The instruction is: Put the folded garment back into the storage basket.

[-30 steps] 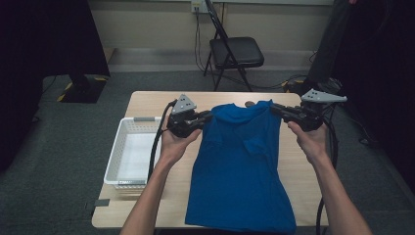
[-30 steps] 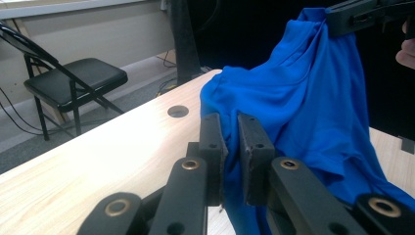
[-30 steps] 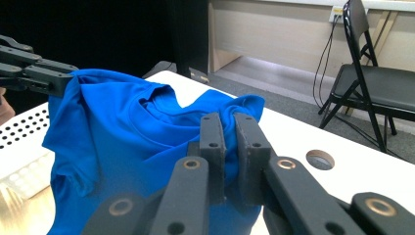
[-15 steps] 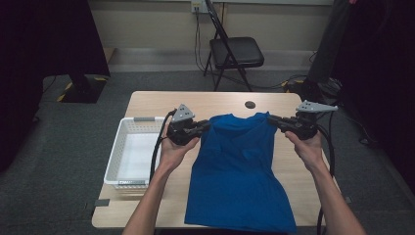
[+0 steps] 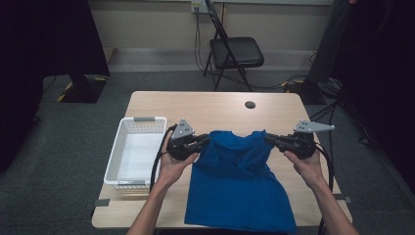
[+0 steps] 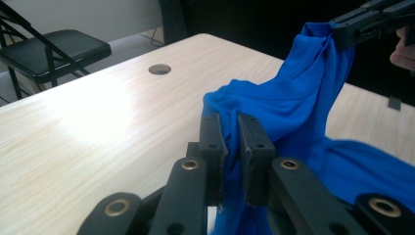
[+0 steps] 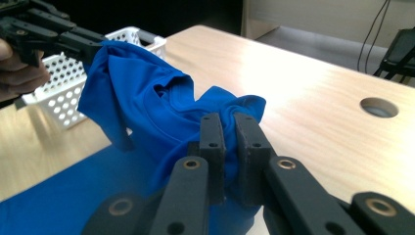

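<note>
Shirt: blue shirt on the near half of the worktop, its top edge lifted between the two tools, the rest spread flat toward the near edge and hanging a little over it.
Shirt axis: long axis runs from the far, lifted collar end to the near hem; collar end points away from the person.
Left hand: left hand comes in from the bottom, forearm angled up and inward, wrist about level, tool pointing right toward the shirt's left shoulder.
Left tool: left tool has its jaws nearly together, pinching a fold of blue cloth at that shoulder.
Right hand: right hand mirrors it, forearm angled inward, tool pointing left.
Right tool: right tool has its jaws narrow, clamped on a bunched fold at the right shoulder.
Cloth between: sags in a loose curve between the two grips.
Basket: white basket just left of the left hand.
Hole: round hole in the worktop beyond the shirt.
Chair: black folding chair on the floor behind.
</note>
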{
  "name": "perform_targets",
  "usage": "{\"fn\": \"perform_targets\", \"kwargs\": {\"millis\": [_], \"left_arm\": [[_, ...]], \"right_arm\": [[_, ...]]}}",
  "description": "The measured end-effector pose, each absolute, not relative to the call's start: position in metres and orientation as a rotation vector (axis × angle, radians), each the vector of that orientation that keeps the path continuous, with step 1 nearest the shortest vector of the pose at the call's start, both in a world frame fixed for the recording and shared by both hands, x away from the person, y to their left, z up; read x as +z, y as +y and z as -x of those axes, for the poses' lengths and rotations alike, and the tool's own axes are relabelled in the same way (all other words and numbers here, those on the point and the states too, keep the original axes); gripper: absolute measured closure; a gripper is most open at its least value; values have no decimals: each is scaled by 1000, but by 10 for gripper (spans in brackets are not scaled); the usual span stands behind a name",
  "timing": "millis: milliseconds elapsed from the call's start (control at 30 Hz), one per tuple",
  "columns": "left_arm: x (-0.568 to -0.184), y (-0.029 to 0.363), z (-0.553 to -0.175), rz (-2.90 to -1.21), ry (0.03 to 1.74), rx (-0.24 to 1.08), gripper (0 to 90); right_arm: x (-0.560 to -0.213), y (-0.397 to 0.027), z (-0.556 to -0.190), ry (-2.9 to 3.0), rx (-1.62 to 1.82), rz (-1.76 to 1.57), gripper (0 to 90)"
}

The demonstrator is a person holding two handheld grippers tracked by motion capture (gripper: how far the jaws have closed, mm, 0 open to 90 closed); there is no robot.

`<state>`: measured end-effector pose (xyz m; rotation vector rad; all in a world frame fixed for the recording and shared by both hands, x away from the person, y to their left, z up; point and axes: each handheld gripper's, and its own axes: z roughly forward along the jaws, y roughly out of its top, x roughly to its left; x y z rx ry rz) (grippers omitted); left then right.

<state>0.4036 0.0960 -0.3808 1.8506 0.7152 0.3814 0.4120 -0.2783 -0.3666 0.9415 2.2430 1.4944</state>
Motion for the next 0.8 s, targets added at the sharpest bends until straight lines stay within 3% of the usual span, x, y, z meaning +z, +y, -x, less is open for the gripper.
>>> {"fn": "perform_targets", "kwargs": {"millis": [500, 800], "left_arm": [[-402, 100, -352, -1857, 659, 371, 824], [-423, 98, -329, -1972, 629, 308, 822]], "right_arm": [[-391, -282, -368, 2299, 1510, -881, 833], [-415, -291, -333, 2377, 1455, -868, 832]]}}
